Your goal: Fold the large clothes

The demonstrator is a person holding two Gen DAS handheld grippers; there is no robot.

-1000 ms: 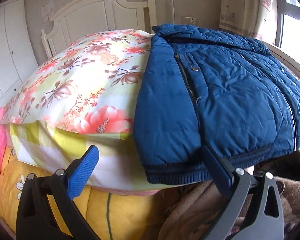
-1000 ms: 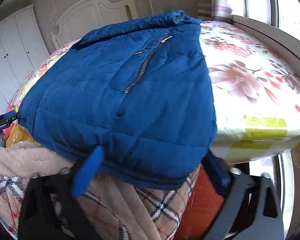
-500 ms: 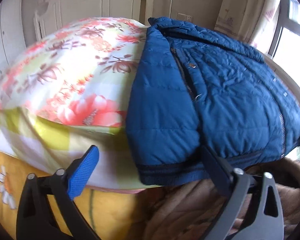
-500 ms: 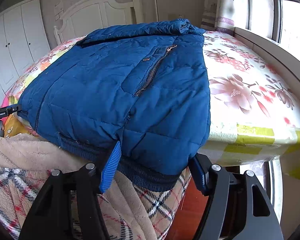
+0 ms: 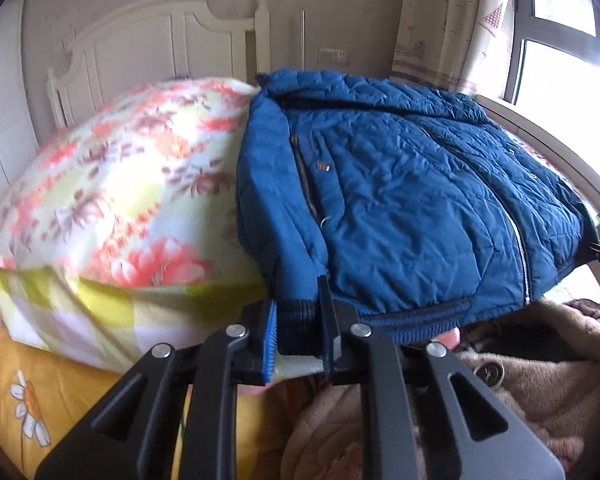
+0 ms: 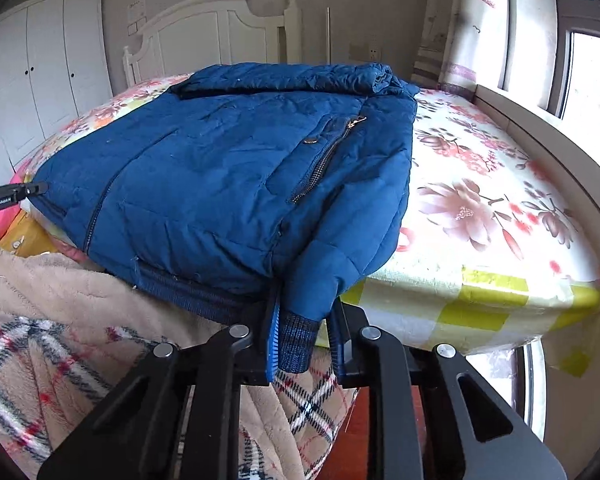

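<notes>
Best lift both cuffs level and together so the fold lands square: left claw [image 5: 298, 334] pinches the left cuff of the blue jacket [image 5: 400, 200] lying flat on the bed [image 6: 500, 208], right claw [image 6: 302, 344] pinches the right cuff, body stretching ahead of both.

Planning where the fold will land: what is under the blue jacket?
The blue jacket lies on the floral bedsheet. Its hem overhangs a beige plaid blanket. Whatever lies beneath its middle is covered. Both grippers pinch ribbed cuffs, left gripper and right gripper.
</notes>
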